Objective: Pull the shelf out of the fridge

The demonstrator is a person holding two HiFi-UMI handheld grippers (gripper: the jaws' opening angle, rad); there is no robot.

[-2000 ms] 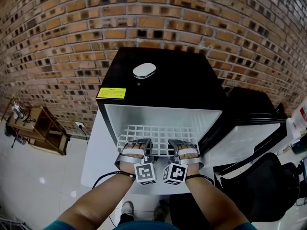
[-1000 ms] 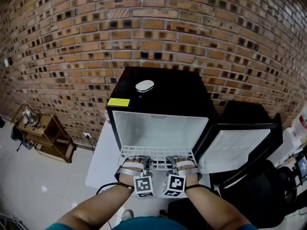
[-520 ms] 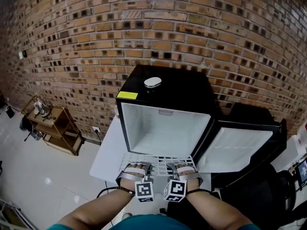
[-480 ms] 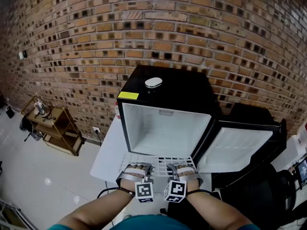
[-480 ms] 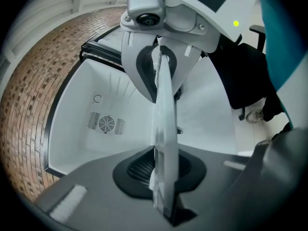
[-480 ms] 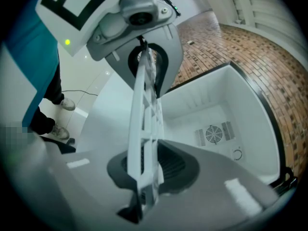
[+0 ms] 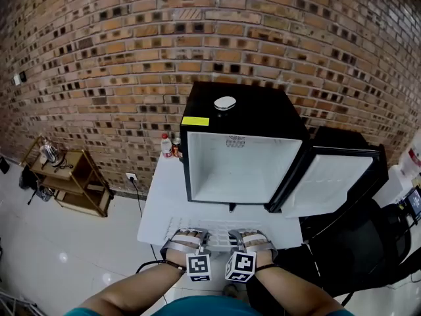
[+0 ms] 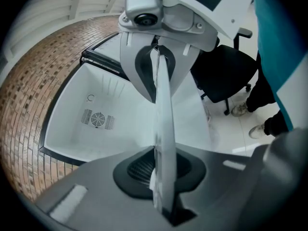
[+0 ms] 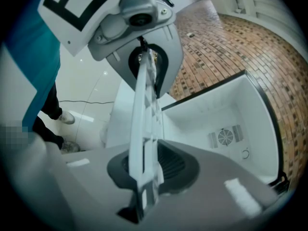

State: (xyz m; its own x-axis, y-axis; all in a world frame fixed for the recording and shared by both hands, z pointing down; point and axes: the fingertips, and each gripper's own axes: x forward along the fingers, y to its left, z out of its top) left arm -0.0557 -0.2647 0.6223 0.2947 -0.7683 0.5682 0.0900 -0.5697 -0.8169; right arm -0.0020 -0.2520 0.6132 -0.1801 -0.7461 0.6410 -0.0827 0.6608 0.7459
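A black mini fridge [image 7: 260, 120] stands on a white table [image 7: 160, 203] with its door [image 7: 332, 180] swung open to the right and its white inside [image 7: 240, 166] bare. The white wire shelf [image 7: 216, 232] is out of the fridge, held level over the table's near edge. My left gripper [image 7: 189, 241] is shut on the shelf's near edge at the left, my right gripper [image 7: 250, 242] on it at the right. Both gripper views show the shelf edge-on, shelf [image 8: 163, 129] and shelf [image 9: 144, 129], clamped between the pads, with the fridge cavity behind.
A small white oval object [image 7: 225, 103] lies on the fridge top. Bottles [image 7: 168, 146] stand on the table left of the fridge. A wooden rack [image 7: 66, 183] stands at the left by the brick wall. A black chair [image 7: 362, 255] is at the right, under the open door.
The shelf has slid fully out of the fridge toward me, with both grippers still shut on it. I have backed away, so the fridge looks farther off.
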